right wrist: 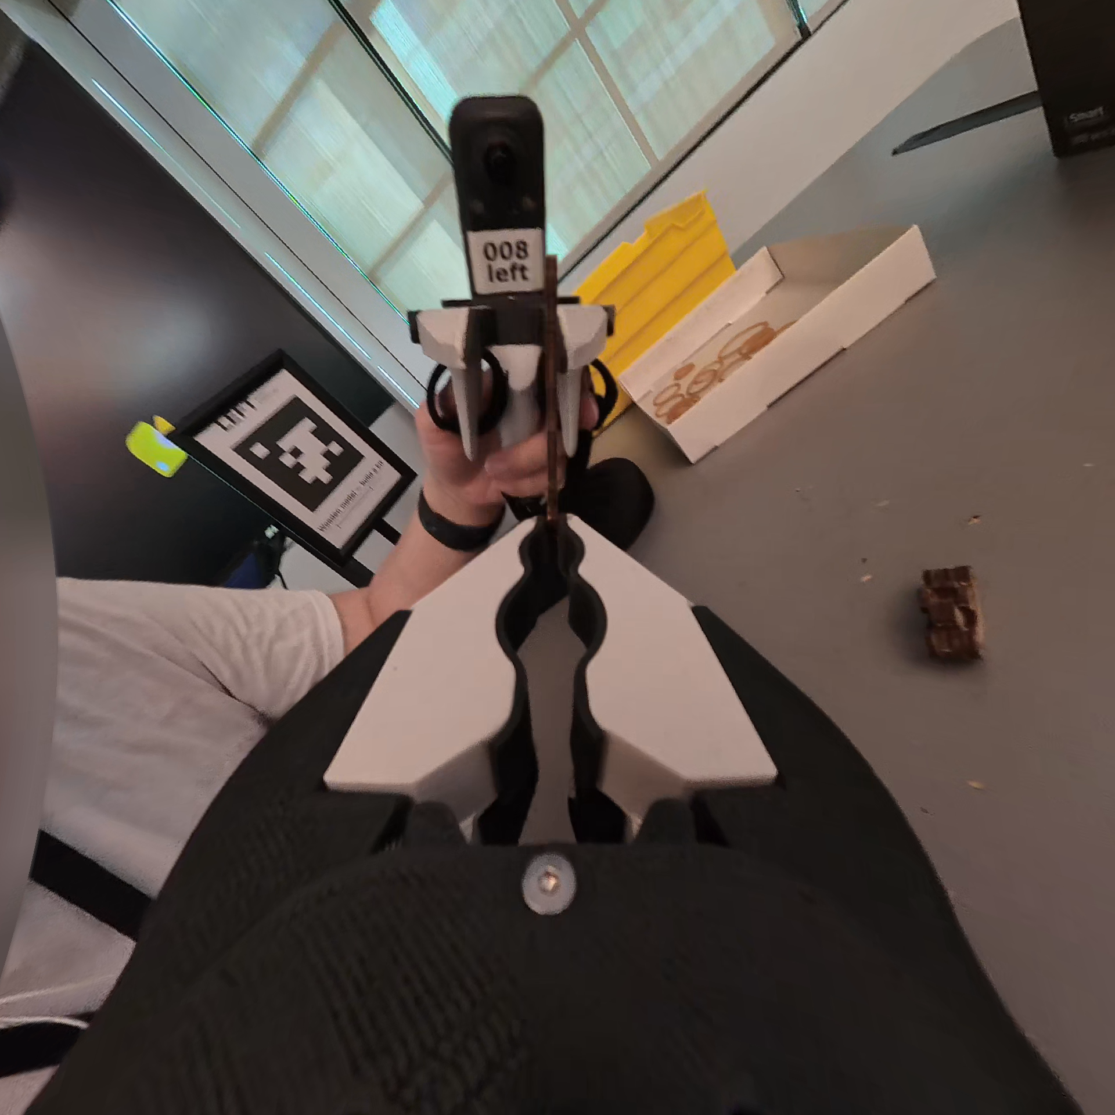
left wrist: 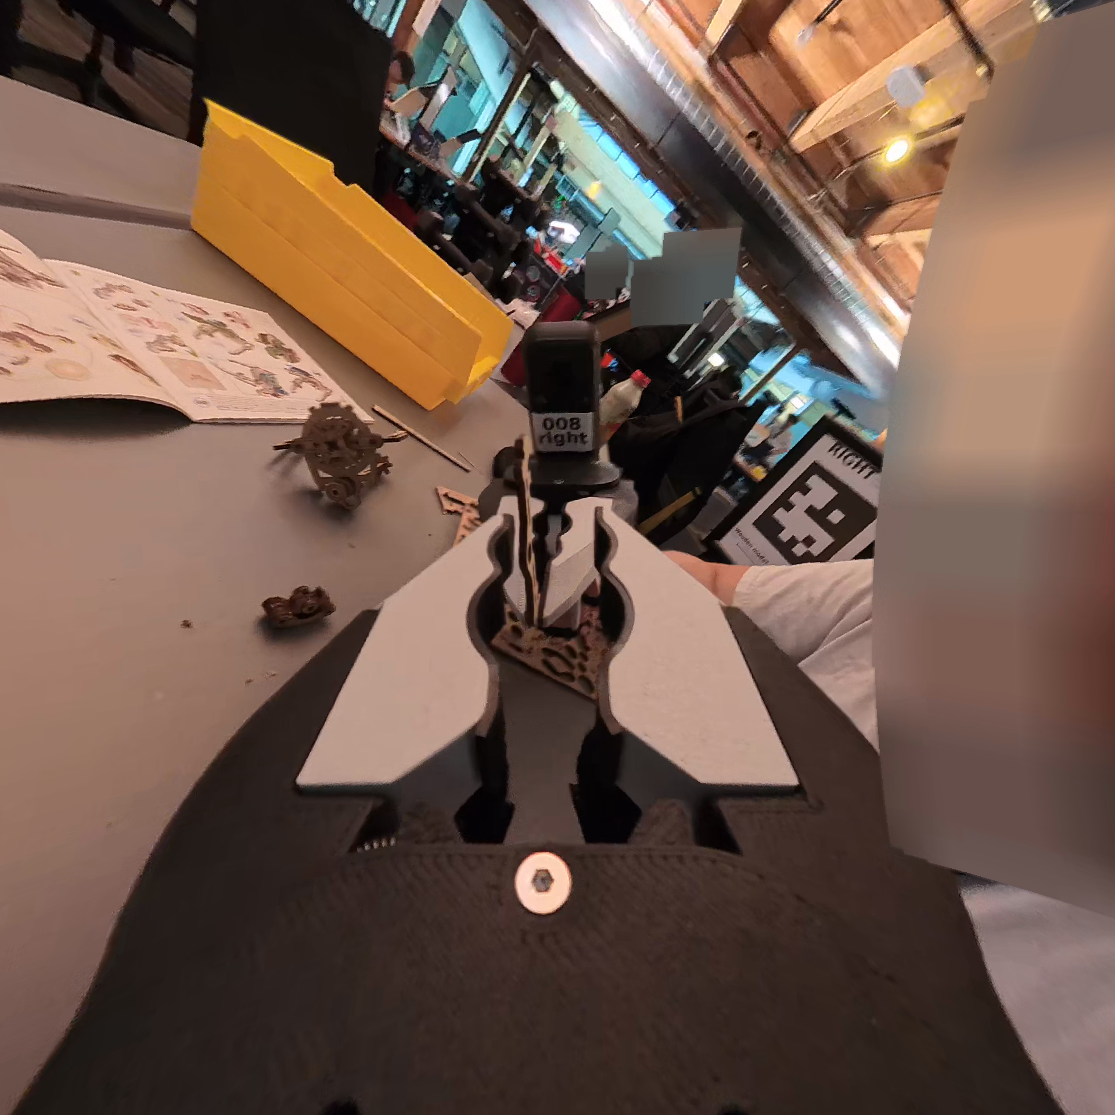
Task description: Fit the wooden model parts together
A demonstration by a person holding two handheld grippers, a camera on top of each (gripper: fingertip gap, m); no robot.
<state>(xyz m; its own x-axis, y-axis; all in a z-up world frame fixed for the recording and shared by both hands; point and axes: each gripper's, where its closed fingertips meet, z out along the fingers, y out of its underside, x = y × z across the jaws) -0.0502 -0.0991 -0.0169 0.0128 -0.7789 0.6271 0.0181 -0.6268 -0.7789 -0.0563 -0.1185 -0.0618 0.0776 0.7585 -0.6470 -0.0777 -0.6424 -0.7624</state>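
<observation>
My left gripper [left wrist: 555, 525] is closed onto a flat perforated wooden plate [left wrist: 543, 657] that lies crosswise between its grey fingers. My right gripper [right wrist: 552, 528] is shut on a thin wooden sheet [right wrist: 552, 392], seen edge-on and standing upright. The two grippers face each other above the grey table [left wrist: 151, 603]. In the left wrist view the right gripper [left wrist: 540, 603] holds the sheet [left wrist: 530, 543] with its end against the plate. In the right wrist view the sheet runs up between the left gripper's [right wrist: 520, 449] fingers. Whether the parts are joined is hidden.
A wooden gear assembly [left wrist: 338, 452], a small wooden part [left wrist: 298, 606], a stick [left wrist: 422, 437], an open instruction booklet [left wrist: 151, 344] and a yellow bin [left wrist: 338, 265] lie on the table. A white tray of wooden rings [right wrist: 778, 338] and a dark wooden block [right wrist: 953, 612] sit to the right. Left tips and right tips are each some 12 centimeters from the dark wooden block [right wrist: 953, 612]. The left camera catches it too, in the left wrist view [left wrist: 309, 595].
</observation>
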